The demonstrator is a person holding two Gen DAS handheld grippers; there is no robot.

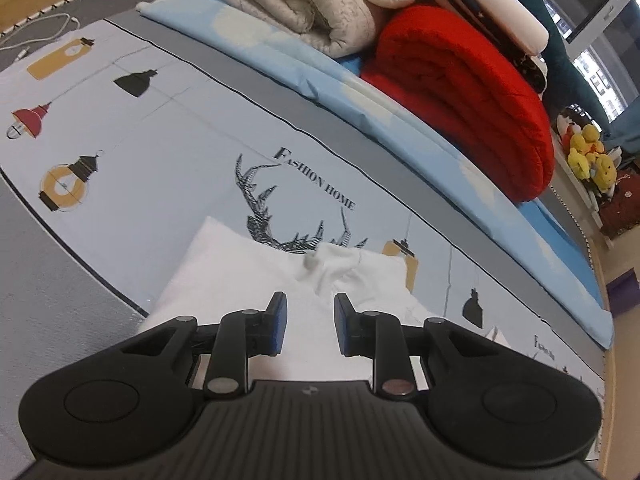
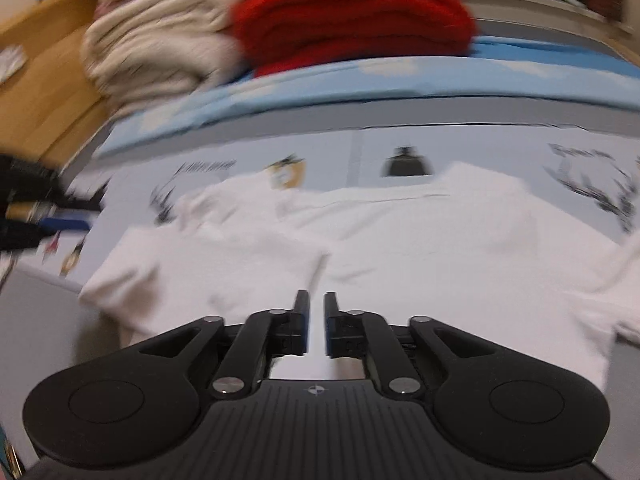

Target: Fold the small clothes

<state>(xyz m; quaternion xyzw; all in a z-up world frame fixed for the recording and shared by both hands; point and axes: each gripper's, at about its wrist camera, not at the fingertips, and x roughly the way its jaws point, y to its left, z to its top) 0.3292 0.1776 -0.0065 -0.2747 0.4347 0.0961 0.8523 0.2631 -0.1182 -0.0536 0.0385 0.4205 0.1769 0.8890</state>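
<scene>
**White garment spread on the printed sheet**

A white garment (image 2: 400, 248) is laid flat on the printed sheet (image 1: 160, 152). The left gripper (image 1: 308, 312) and the right gripper (image 2: 316, 308) are poised over it, jaws parted, nothing gripped. A red blanket (image 1: 460, 92) is stacked well behind.

This is a bedroom in somebody's home. A bed sheet (image 1: 168, 128) printed with lamps, antlers and the words "FASHION HOME" lies spread over a mattress. Along its far side sit a folded red blanket (image 1: 472, 100), a cream quilt (image 1: 320, 0) and a light-blue sheet (image 1: 304, 68). Yellow plush toys (image 1: 588, 152) crowd a shelf near a window (image 1: 600, 8), and a charging cable (image 1: 40, 28) trails by the wooden bed frame (image 2: 52, 72).
</scene>
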